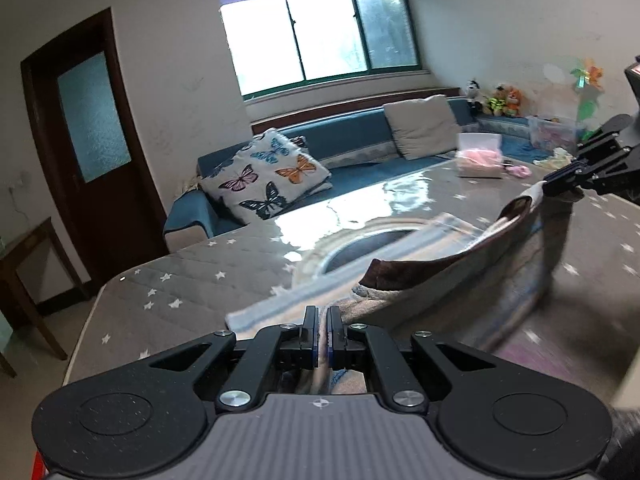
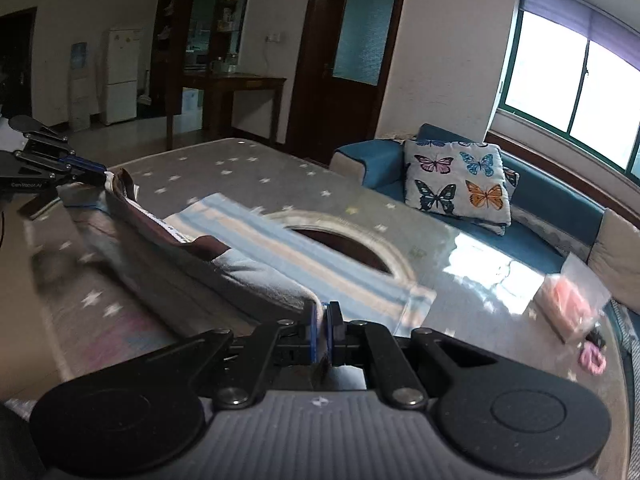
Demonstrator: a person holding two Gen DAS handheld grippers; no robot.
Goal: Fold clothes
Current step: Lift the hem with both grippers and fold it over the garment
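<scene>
Left wrist view: we are pinching a grey fleece garment with a dark brown collar band point(image 1: 460, 256) in the left gripper point(image 1: 323, 330), fingers nearly closed on the cloth. The right gripper point(image 1: 560, 184) is clamping the far corner, so the edge is hanging slack between them above the grey star-print quilted table cover point(image 1: 168, 280). Right wrist view is confirming both grips: right gripper point(image 2: 322, 330), left gripper point(image 2: 94, 176). We judge a fold is under way; next we need to carry the edge over and lay it flat. A striped blue cloth point(image 2: 304, 256) is lying beneath and may snag. The bag of pink items point(image 2: 568, 304) is sitting well apart.
</scene>
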